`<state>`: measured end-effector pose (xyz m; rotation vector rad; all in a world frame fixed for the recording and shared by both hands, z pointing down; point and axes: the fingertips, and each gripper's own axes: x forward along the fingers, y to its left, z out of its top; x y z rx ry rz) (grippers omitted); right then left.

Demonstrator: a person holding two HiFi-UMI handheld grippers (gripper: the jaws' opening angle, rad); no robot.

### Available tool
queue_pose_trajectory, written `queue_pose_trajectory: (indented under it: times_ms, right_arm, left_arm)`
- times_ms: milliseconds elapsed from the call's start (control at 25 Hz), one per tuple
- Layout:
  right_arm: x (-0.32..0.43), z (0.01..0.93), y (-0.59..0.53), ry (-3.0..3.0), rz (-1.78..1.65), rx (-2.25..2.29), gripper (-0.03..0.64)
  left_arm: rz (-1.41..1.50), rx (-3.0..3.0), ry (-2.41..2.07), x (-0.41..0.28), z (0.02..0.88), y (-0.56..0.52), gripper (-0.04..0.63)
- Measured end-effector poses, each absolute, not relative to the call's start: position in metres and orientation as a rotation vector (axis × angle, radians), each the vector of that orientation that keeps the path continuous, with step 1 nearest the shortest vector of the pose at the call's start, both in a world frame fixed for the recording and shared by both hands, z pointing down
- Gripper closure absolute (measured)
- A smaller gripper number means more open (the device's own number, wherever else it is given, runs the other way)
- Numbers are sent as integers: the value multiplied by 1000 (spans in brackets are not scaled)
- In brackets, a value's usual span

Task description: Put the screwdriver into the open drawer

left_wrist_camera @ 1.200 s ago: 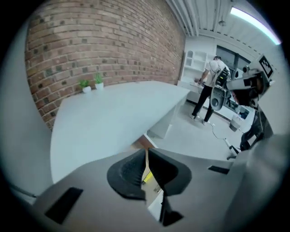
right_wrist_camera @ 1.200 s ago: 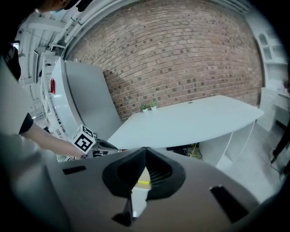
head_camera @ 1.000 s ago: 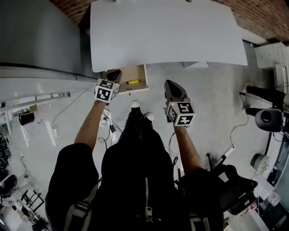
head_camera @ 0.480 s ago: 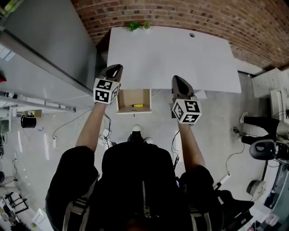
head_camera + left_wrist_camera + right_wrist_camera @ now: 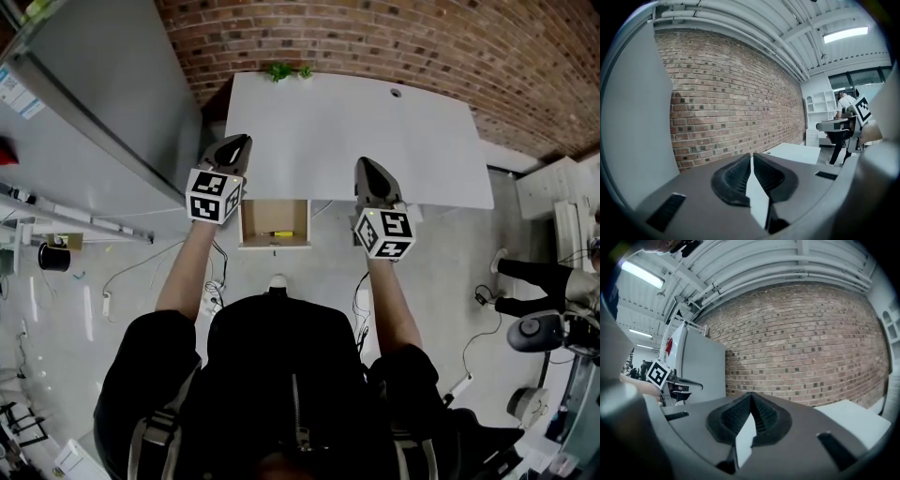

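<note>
In the head view a yellow-handled screwdriver [image 5: 280, 232] lies inside the open wooden drawer [image 5: 249, 221] under the front edge of the white desk [image 5: 356, 131]. My left gripper [image 5: 241, 141] is raised beside the drawer's left, jaws shut and empty. My right gripper [image 5: 363, 165] is held up over the desk's front edge, to the drawer's right, also shut with nothing in it. In the left gripper view the left gripper [image 5: 752, 155] points level at a brick wall. The right gripper view shows the right gripper [image 5: 750, 395] closed the same way.
A tall grey cabinet [image 5: 103, 103] stands left of the desk. A brick wall [image 5: 394, 37] runs behind it. Small plants [image 5: 289, 70] sit at the desk's far edge. Cables lie on the floor [image 5: 122, 272], and black equipment [image 5: 539, 328] stands at the right.
Both grippers rose from near the drawer to desk height and tilted up toward level. The head view swung up, bringing the brick wall in. The screwdriver stayed in the drawer.
</note>
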<state>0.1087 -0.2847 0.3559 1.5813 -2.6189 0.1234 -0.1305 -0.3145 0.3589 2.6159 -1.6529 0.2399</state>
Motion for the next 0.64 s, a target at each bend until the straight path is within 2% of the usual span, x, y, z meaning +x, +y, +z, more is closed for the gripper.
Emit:
queue_pose_trajectory:
  times_ms: [640]
  right_arm:
    - [96, 368, -277, -2610, 143, 1567, 615]
  left_arm:
    - [245, 2610, -1636, -141, 371, -309, 557]
